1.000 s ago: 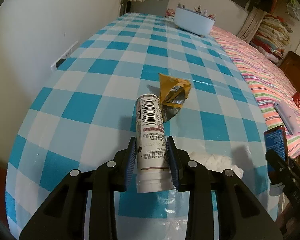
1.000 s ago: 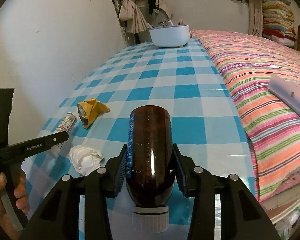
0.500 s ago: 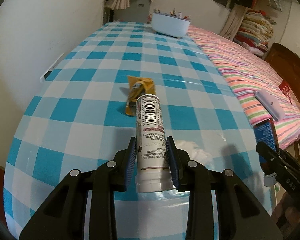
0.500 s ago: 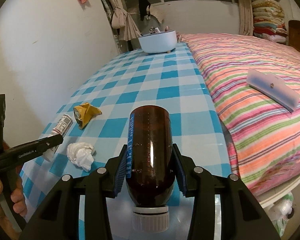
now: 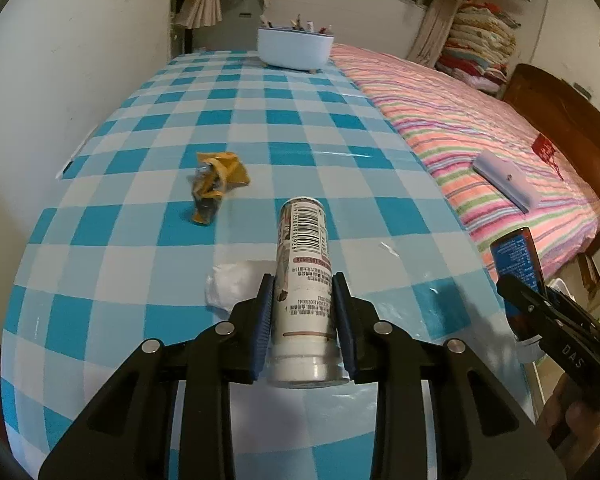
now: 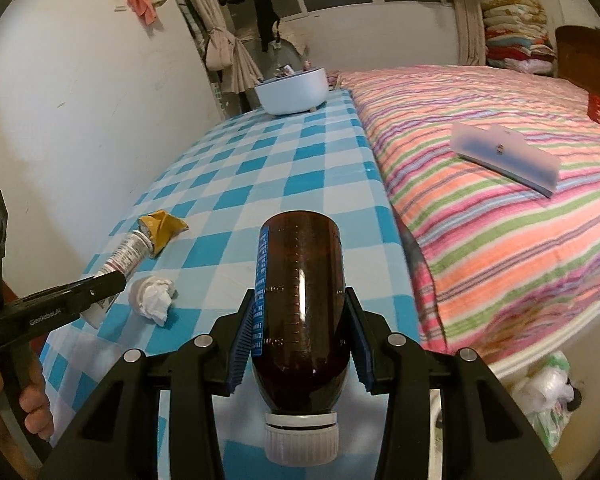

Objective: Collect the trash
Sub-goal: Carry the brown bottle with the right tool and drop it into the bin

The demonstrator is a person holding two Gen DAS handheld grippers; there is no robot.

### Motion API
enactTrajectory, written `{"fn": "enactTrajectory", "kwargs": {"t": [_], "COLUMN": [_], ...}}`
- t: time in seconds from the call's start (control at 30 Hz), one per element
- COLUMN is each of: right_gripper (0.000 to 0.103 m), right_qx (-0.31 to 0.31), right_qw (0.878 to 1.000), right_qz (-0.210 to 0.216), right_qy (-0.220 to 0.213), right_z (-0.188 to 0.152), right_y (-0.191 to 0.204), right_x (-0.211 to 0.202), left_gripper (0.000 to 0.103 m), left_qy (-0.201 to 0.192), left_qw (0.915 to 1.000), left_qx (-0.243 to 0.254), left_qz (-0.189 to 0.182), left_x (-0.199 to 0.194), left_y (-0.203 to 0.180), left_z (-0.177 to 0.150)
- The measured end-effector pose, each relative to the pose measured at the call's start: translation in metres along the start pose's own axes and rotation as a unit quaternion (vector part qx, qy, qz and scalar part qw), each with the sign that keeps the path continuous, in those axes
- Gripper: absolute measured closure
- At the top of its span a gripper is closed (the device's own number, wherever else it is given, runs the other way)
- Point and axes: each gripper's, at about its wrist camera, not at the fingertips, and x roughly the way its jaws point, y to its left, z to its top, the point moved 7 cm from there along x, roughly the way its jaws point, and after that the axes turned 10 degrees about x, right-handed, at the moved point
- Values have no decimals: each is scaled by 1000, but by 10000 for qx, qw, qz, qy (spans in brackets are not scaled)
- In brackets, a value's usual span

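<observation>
My left gripper [image 5: 302, 300] is shut on a white labelled bottle [image 5: 304, 264] and holds it above the checked table [image 5: 260, 120]; the bottle also shows in the right wrist view [image 6: 126, 254]. My right gripper [image 6: 300, 316] is shut on a brown bottle [image 6: 300, 292] with a white cap, held off the table's right edge. A yellow crumpled wrapper [image 5: 214, 182] and a white tissue wad [image 5: 232, 288] lie on the table; both also show in the right wrist view, the wrapper [image 6: 162, 228] and the tissue [image 6: 154, 296].
A white tub [image 5: 294, 50] of small items stands at the table's far end. A striped bed [image 6: 500, 184] with a flat white box [image 6: 504, 156] lies right of the table. A white bin [image 6: 560, 372] holding bagged trash stands at the lower right.
Both grippers have lifted and drawn back to the right with their bottles. The wrapper and tissue now lie further left in the left wrist view. The bin has come into the right wrist view.
</observation>
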Motion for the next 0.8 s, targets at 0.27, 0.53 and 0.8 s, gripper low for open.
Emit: {"fn": "enactTrajectory", "kwargs": {"t": [0.27,0.53,0.8], "right_gripper": [62,62,62], "right_qx": [227,392,573], "right_qw": [9996,9987,9968], "right_qz": [-117,-222,-399], "right_qy": [-114,-234,-397], "right_z": [-8,-11,-17], "right_y": [-26,-50,-76], "right_x": [-18,-34,-54], "left_gripper": [74,75,75], "left_qy": [-27,-63,-92], "left_qw": [9997,9985,9965], "left_qx": [219,482,733], "left_qz": [-116,-249,-381], "left_x": [-2,-3,-5], "left_y": [-24,-52,-79], "left_z": [-1,-1,-2]}}
